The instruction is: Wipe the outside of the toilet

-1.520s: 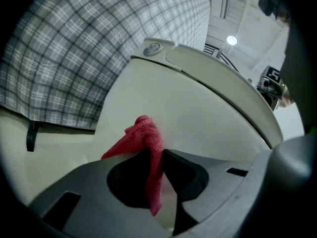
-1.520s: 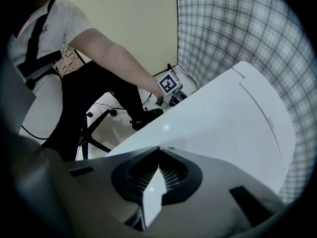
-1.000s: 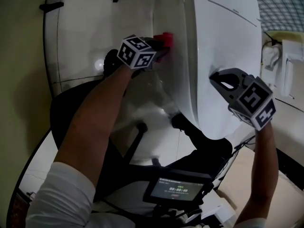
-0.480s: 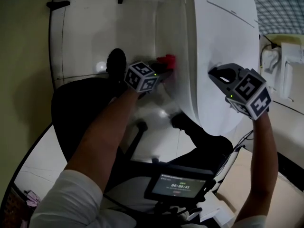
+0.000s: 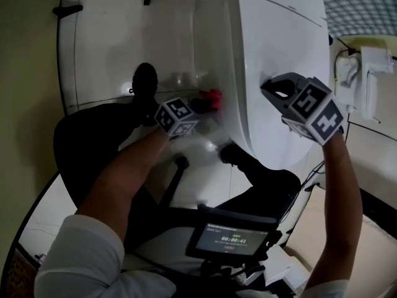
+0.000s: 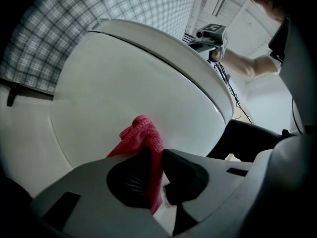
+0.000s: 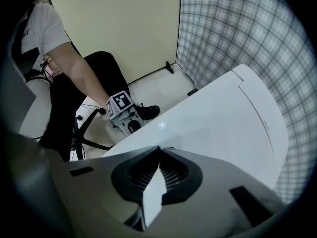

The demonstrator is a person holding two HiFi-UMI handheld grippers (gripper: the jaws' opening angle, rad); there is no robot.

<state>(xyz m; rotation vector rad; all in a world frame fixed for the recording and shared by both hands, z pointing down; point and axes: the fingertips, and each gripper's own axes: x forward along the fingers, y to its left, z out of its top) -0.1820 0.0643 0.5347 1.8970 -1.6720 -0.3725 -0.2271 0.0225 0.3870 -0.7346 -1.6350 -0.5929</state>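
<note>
Head view: toilet [image 5: 279, 54] fills upper right, lid on top, side wall facing left. L gripper [image 5: 201, 103] sits left of toilet, low beside side wall, w/ cloth [image 5: 213, 96] between its jaws; cloth touches side wall, under the lid rim. R gripper [image 5: 265, 85] is over the lid, right of L gripper, tips down at lid top; contact can't tell. Grippers well apart, lid edge between them. Shoe [image 5: 144, 85] on floor [image 5: 99, 61] left of toilet, just beyond L gripper. Chair base [image 5: 178, 169] on floor nearer the person, below L gripper. Screen [image 5: 232, 239] bottom centre, closest to camera. Wall fixture [image 5: 366, 73] right of toilet, behind R arm.
</note>
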